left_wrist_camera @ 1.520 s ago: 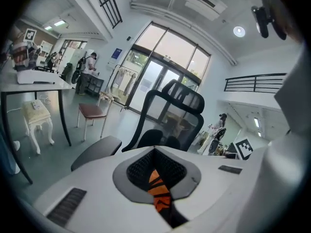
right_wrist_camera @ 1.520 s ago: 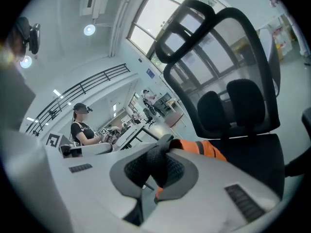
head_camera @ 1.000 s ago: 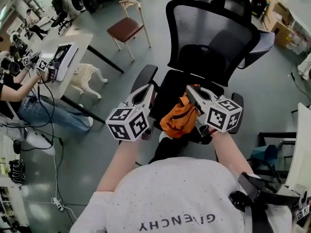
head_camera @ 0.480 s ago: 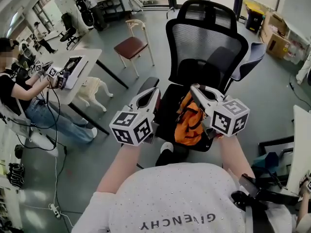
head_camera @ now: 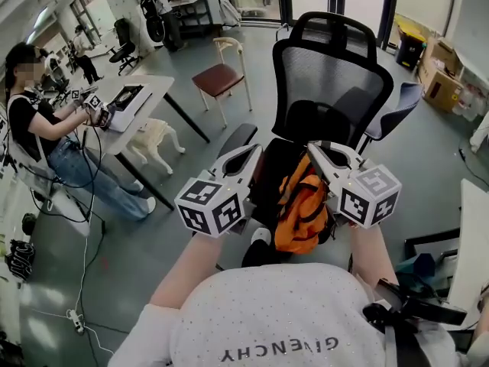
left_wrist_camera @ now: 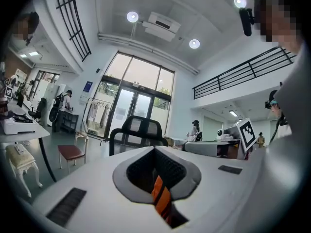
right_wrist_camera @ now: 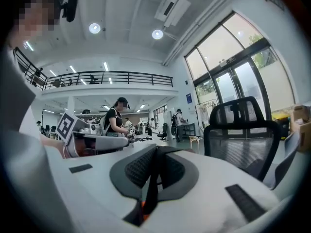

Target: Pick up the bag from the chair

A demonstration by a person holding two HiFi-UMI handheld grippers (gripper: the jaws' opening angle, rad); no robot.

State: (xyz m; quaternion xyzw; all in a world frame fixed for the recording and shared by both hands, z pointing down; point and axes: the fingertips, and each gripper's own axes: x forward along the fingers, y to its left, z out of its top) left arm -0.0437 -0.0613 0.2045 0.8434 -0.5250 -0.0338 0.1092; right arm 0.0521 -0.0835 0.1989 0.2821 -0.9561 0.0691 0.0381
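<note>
1. head view: orange bag hangs between both grippers, in front of the black office chair.
2. left gripper jaws clamp its orange strap.
3. right gripper jaws pinch a black strap.

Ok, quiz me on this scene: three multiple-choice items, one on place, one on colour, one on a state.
1. Where is the bag? A on the table; B on the floor; C hanging from the left gripper and right gripper.
2. Its colour? A blue; B orange; C green.
3. The right gripper's jaws? A shut on a strap; B wide open; C holding a cup.
Answers: C, both grippers hold its straps; B, it shows orange; A, a dark strap is pinched between them.
</note>
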